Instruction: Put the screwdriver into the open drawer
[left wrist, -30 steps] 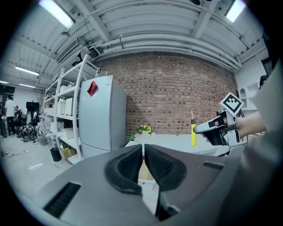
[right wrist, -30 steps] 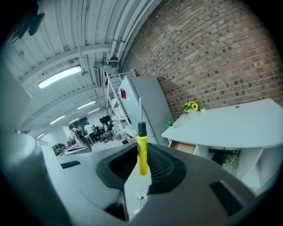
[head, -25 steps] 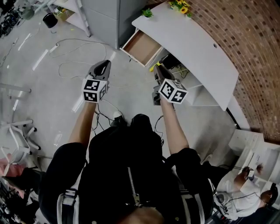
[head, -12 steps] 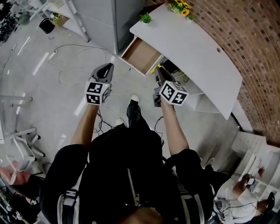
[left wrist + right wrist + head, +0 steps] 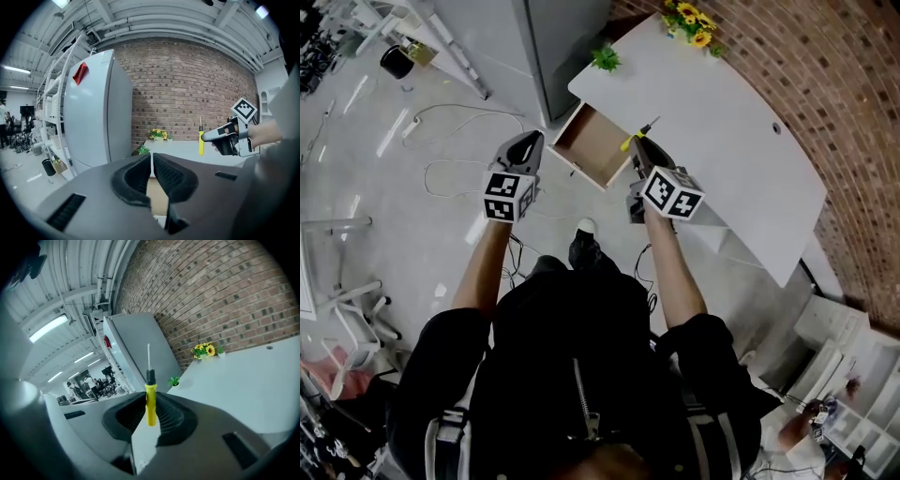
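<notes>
At the open drawer (image 5: 587, 150): my right claw (image 5: 637, 153) clamps the yellow-handled screwdriver (image 5: 632, 140) by its handle, shaft upright, just off the drawer's right edge. The wooden bed lies to the tool's left and, I judge, lower. My left claw (image 5: 523, 150) (jaws together, empty) hovers off the drawer's left side.

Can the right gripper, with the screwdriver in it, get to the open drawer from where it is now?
Probably yes. The right gripper holds the screwdriver upright, just beside the drawer. The drawer stands pulled out, its inside looks bare, and nothing lies between them.
</notes>
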Action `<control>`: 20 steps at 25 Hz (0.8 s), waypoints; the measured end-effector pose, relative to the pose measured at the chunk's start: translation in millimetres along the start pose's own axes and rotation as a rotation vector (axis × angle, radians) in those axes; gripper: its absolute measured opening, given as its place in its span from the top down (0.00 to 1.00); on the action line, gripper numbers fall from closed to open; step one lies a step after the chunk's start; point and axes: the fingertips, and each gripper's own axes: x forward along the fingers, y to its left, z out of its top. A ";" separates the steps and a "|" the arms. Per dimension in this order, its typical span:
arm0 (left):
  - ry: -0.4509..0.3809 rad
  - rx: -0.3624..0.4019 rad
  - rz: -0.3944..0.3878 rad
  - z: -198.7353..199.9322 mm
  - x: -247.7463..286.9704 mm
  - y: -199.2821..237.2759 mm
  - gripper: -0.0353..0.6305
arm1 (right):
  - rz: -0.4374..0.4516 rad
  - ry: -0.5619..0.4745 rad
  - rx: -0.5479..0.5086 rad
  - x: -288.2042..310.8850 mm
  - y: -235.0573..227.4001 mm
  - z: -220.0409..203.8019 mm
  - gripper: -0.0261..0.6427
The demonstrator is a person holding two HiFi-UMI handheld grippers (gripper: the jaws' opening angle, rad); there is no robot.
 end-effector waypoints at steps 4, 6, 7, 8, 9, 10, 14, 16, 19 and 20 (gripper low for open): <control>0.019 -0.006 0.021 -4.7 19.5 3.1 0.89 | 0.015 0.036 0.016 26.3 -16.4 0.6 0.85; 0.030 -0.012 0.033 -8.7 25.6 7.5 0.89 | 0.022 0.054 0.031 38.4 -20.6 -3.4 0.85; 0.038 -0.018 0.038 -11.3 27.9 9.6 0.89 | 0.026 0.064 0.036 43.8 -21.6 -6.3 0.85; 0.046 -0.024 0.042 -14.1 30.2 12.2 0.89 | 0.030 0.076 0.038 49.1 -21.9 -9.5 0.85; 0.053 -0.031 0.046 -17.1 32.5 15.4 0.89 | 0.034 0.087 0.040 54.3 -21.6 -12.8 0.85; 0.061 -0.037 0.048 -20.5 34.7 19.0 0.89 | 0.037 0.099 0.042 59.5 -20.7 -16.6 0.85; 0.086 -0.053 0.047 -38.7 41.2 33.9 0.89 | 0.032 0.158 0.047 77.3 -18.4 -41.1 0.85; 0.097 -0.063 0.039 -48.5 45.9 40.6 0.89 | 0.020 0.188 0.050 86.6 -21.0 -55.5 0.85; 0.110 -0.084 0.044 -65.7 50.0 53.1 0.89 | 0.010 0.243 0.048 102.0 -24.0 -80.7 0.85; 0.116 -0.092 0.049 -72.7 50.3 57.1 0.89 | 0.008 0.265 0.048 106.7 -24.9 -91.1 0.85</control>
